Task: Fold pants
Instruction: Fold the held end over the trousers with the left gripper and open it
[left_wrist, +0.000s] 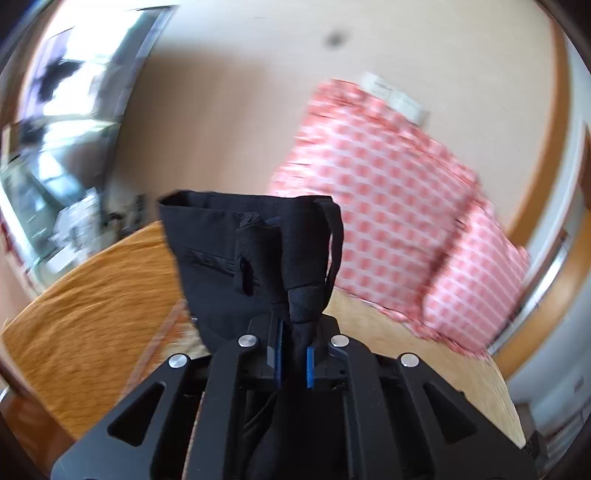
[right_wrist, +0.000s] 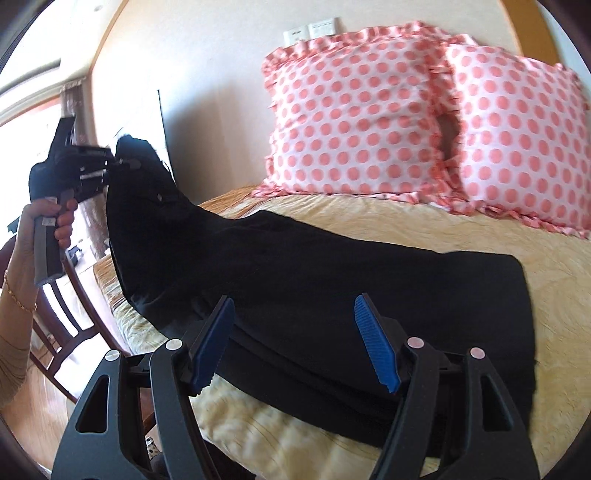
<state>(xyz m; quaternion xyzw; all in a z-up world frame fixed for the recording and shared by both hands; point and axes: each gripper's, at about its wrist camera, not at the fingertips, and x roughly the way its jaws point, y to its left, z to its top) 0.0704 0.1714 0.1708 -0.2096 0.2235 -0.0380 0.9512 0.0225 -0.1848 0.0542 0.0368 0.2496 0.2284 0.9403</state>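
Black pants (right_wrist: 332, 280), partly lifted from the bed (right_wrist: 554, 266).

Pants: lie across the yellow bedspread, one end raised at the bed's left edge. Left gripper (left_wrist: 293, 363): blue-padded fingers (left_wrist: 310, 367) clenched on a bunch of the black fabric, which stands up in front of its camera. Right gripper (right_wrist: 295, 343): fingers (right_wrist: 375, 341) spread wide and released, over the flat part of the pants. Two pink polka-dot pillows (right_wrist: 354, 110) stand against the wall behind.
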